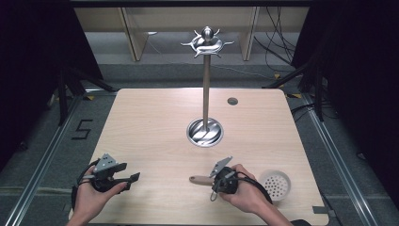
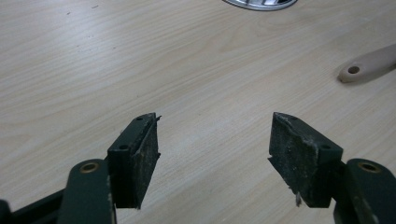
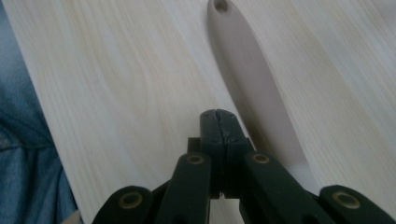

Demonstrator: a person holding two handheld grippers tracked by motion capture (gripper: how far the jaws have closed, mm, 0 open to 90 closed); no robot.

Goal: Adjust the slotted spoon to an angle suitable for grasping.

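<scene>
a wooden-handled strainer [image 1: 275, 184] lies at the lower right of the high view on the table [image 1: 155, 117], its handle [image 1: 200, 180] pointing left w/ the perforated bowl at the right edge. the right gripper [image 3: 218, 122] sits over the handle, jaws pressed together w/ nothing between, handle just beside them. left gripper [image 2: 212, 149] at lower left has jaws wide apart over bare wood; a metal stand [image 1: 205, 89] rises from a round base at centre.
</scene>
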